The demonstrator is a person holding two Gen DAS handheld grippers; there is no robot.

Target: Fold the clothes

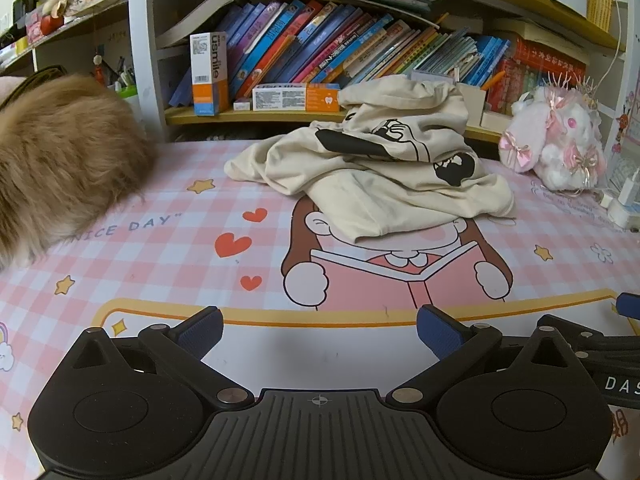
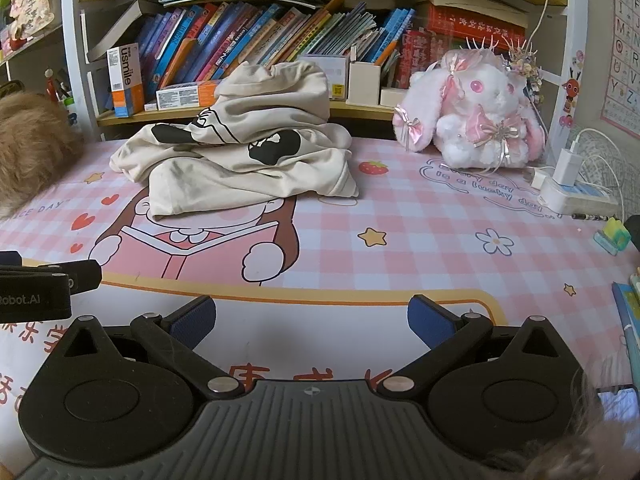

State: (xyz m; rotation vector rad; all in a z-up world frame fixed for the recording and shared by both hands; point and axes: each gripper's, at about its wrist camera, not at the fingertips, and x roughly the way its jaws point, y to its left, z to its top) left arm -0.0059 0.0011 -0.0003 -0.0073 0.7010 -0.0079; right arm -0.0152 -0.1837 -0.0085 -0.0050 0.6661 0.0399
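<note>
Right view only: charger (image 2: 568,168) plugged into a white power strip (image 2: 576,198) at the desk's right edge, cables trailing up; a small green-and-yellow block (image 2: 612,236) nearer; an alphabet chart (image 2: 626,44) on the wall. Left view only shows most of a tan furry mass (image 1: 60,160) on the desk's left side; the right view catches just its edge. Shirt (image 1: 372,168), cream with black print, lies crumpled in a heap at the back-middle of the desk (image 1: 160,248), partly covering the cartoon girl on the pink checked mat, its top bunched up against the shelf (image 1: 256,116) edge. Left tool (image 1: 320,330) fingers spread apart, gripping nothing, low over the near edge, well short of the shirt. Right tool (image 2: 310,320) likewise apart and empty. Each view catches a sliver of the other tool at its side. Pink-and-white plush rabbit (image 2: 476,116) sits right of the shirt, near but apart. Books (image 1: 340,44) lean along the shelf behind; toothpaste boxes (image 1: 208,74) stand and lie in front of them. What the furry mass is cannot be told. The shirt's far side is hidden by its own folds.
</note>
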